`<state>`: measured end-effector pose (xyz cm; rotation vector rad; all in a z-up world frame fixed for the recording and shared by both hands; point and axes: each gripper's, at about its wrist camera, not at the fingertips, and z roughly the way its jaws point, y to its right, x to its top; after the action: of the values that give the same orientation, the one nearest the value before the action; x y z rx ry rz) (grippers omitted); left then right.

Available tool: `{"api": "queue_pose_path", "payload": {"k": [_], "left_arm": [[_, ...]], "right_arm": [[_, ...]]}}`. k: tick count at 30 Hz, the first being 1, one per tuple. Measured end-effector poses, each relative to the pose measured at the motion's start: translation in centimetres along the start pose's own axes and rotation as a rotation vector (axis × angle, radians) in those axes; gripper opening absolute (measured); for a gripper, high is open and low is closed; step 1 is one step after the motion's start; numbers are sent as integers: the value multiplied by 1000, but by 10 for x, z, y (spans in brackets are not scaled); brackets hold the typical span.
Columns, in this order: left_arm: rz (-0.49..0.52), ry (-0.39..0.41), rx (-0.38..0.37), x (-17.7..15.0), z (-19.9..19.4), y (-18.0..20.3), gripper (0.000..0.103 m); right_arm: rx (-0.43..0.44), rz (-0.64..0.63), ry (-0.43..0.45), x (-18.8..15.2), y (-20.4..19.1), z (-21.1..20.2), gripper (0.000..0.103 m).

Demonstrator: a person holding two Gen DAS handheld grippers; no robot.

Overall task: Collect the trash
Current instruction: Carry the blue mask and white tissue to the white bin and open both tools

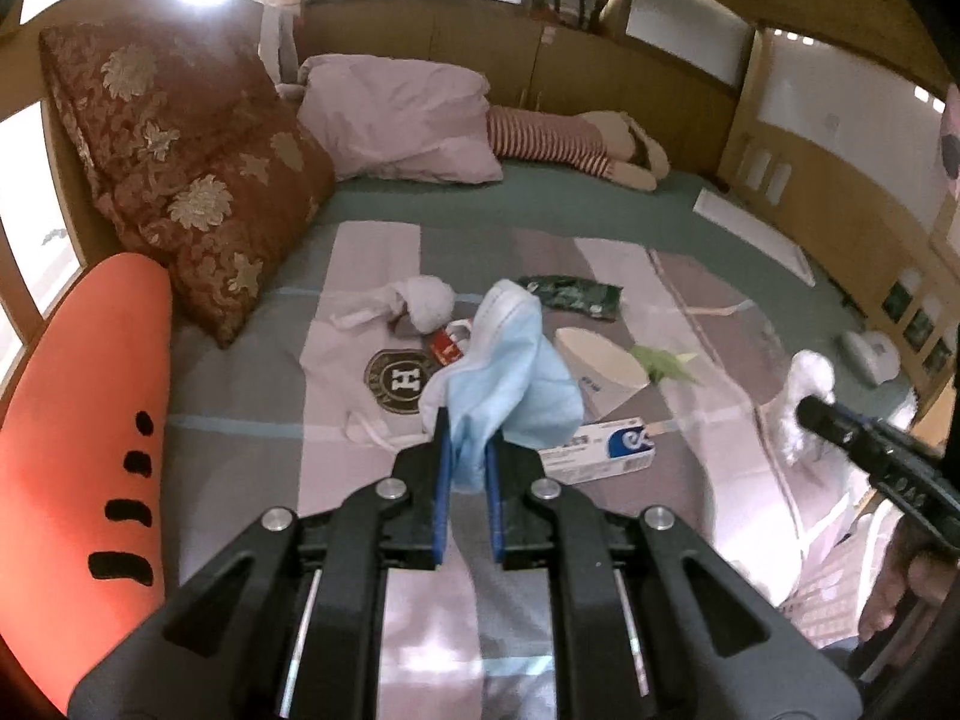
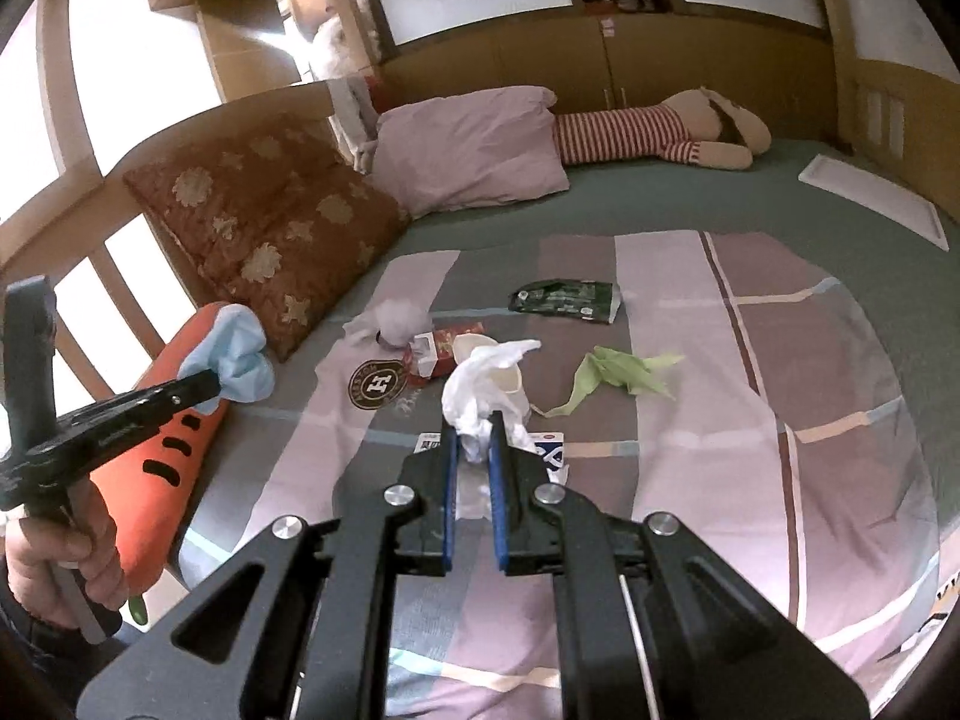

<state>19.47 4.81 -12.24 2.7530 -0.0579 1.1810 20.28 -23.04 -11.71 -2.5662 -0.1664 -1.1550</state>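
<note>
While the left gripper point(image 1: 467, 444) pinches a blue face mask point(image 1: 504, 384) above the bedspread point(image 1: 240, 396), only the right wrist view shows the right gripper point(image 2: 473, 450) clamped on white crumpled plastic point(image 2: 480, 384), and the person's hand point(image 2: 60, 564).

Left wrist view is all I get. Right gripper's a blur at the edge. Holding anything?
Observer: Yes, right gripper is shut on a crumpled white plastic bag.
Operator: Mask blocks my middle. What's behind it?
Observer: A red carton on the blanket, next to a tissue wad.
Operator: Left grip from outside?
Observer: Left gripper clamps the blue mask; a hand holds its handle.
</note>
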Motion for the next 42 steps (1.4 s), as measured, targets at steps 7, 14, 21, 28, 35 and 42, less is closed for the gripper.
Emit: {"api": "queue_pose_path", "payload": {"k": [7, 14, 21, 28, 35, 42], "left_arm": [[-3, -20, -3, -3, 6, -1, 11], [2, -21, 7, -3, 7, -1, 11], [2, -22, -11, -2, 9, 2, 11], [89, -23, -90, -10, 7, 28, 11], [215, -48, -242, -26, 5, 83, 11], [437, -108, -528, -60, -31, 224, 11]], "right_arm": [[1, 3, -22, -4, 5, 2, 10], [6, 17, -5, -3, 6, -1, 10], [3, 49, 101, -4, 10, -51, 10], [-182, 76, 152, -52, 57, -160, 10], [-437, 257, 29, -136, 146, -217, 19], [-525, 415, 74, -177, 182, -256, 57]]}}
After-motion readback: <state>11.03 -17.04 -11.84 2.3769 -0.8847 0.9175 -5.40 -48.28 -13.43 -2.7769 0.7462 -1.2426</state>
